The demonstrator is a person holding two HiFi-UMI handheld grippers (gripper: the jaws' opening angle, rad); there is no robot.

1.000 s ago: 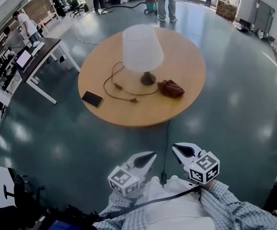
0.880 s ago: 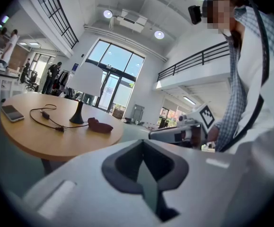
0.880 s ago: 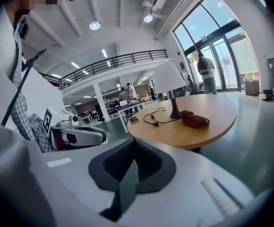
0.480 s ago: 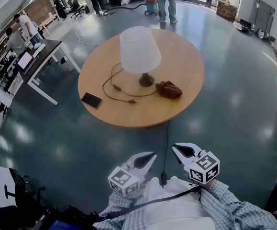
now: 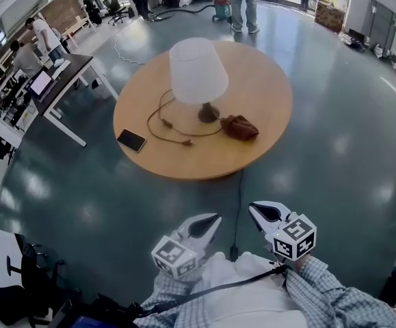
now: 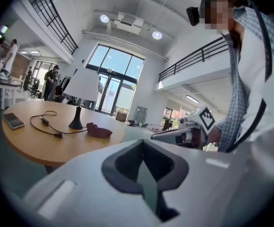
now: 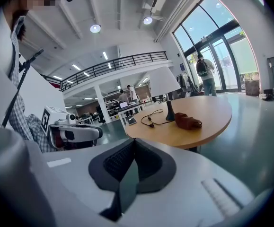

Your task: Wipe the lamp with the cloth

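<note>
A lamp with a white shade (image 5: pixel 198 70) and dark base stands near the middle of a round wooden table (image 5: pixel 266 125). Its dark cord (image 5: pixel 167 125) loops across the tabletop to the left. A crumpled brown cloth (image 5: pixel 241 126) lies just right of the lamp base; the same cloth (image 6: pixel 99 130) (image 7: pixel 188 121) shows in both gripper views. My left gripper (image 5: pixel 215 219) and right gripper (image 5: pixel 254 210) are held close to the person's chest, well short of the table, both shut with nothing in them.
A black phone (image 5: pixel 131 140) lies on the table's left side. A cable (image 5: pixel 238 210) hangs from the table's near edge to the floor. A desk with a laptop (image 5: pixel 61 74) stands at left; people stand at the far side of the room.
The view has shifted slightly, so the table sits a little higher and further left in the picture. Both grippers stay shut near the chest.
</note>
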